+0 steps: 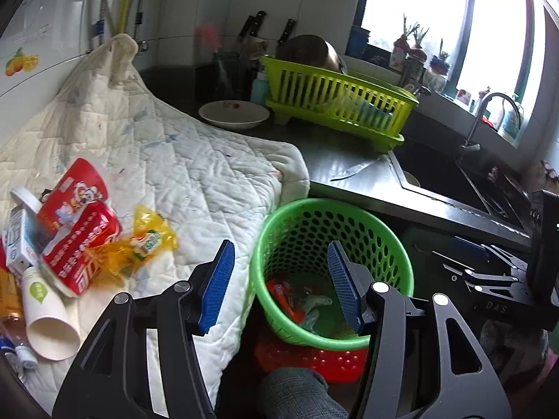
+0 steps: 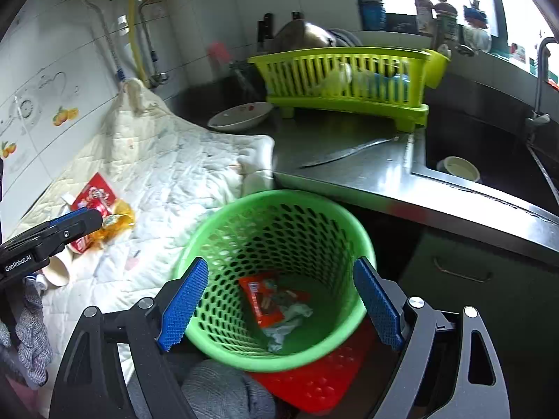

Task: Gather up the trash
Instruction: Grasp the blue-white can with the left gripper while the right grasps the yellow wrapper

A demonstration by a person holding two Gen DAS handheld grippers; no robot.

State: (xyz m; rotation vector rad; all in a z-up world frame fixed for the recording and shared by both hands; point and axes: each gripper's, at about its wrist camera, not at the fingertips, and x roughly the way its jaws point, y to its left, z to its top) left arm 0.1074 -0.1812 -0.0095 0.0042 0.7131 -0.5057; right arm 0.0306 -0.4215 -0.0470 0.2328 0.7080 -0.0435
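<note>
A green perforated trash basket (image 1: 297,223) (image 2: 223,223) stands below the counter edge on a red stool. It holds a red wrapper (image 2: 260,300) and crumpled white paper (image 2: 286,328). My left gripper (image 1: 281,279) is open and empty, at the edge of the quilted cloth beside the basket. My right gripper (image 2: 281,300) is open and empty above the basket's mouth. A trash pile lies on the cloth at left: a red can (image 1: 82,248), a red packet (image 1: 78,185), a yellow wrapper (image 1: 146,241), a paper cup (image 1: 45,314) and a small carton (image 1: 19,241).
A white quilted cloth (image 1: 174,160) covers the counter. A white bowl (image 1: 234,113), a lime dish rack (image 1: 335,104) and a knife (image 2: 346,153) sit further back. The sink (image 2: 489,146) with a faucet is at right. A red stool (image 2: 321,384) is under the basket.
</note>
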